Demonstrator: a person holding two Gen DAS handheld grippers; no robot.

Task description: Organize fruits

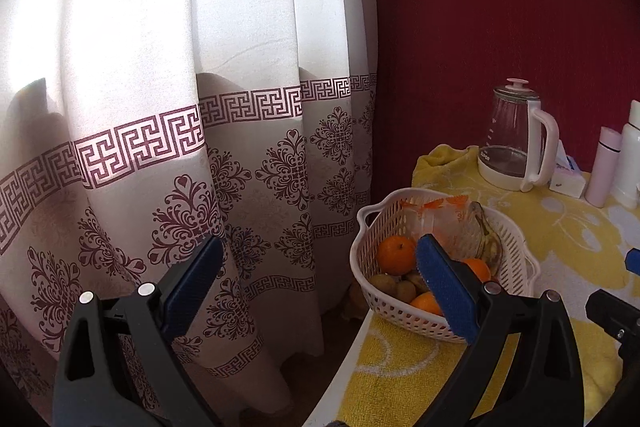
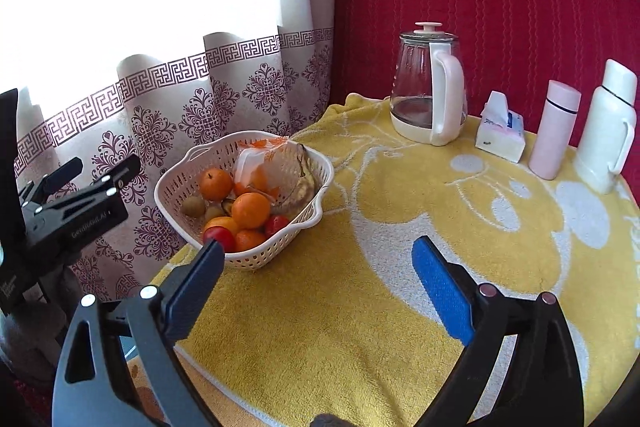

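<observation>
A white slotted basket (image 2: 310,163) (image 1: 516,247) stands at the table's left edge by the curtain. It holds several oranges (image 2: 251,210) (image 1: 396,254), kiwis (image 2: 193,205) (image 1: 383,283), red fruits (image 2: 219,236), a browned banana (image 2: 306,175) (image 1: 489,239) and a clear bag (image 2: 260,159) with orange pieces. My left gripper (image 1: 320,263) is open and empty, held left of the basket beyond the table edge, its right finger overlapping the basket's front. My right gripper (image 2: 318,259) is open and empty above the yellow towel, just right of the basket.
A yellow towel (image 2: 360,307) (image 1: 400,367) covers the table. At the back stand a glass kettle (image 2: 428,87) (image 1: 516,143), a tissue pack (image 2: 502,131), a pink flask (image 2: 554,131) and a white thermos (image 2: 608,131). A patterned curtain (image 1: 180,107) hangs left; a red wall is behind.
</observation>
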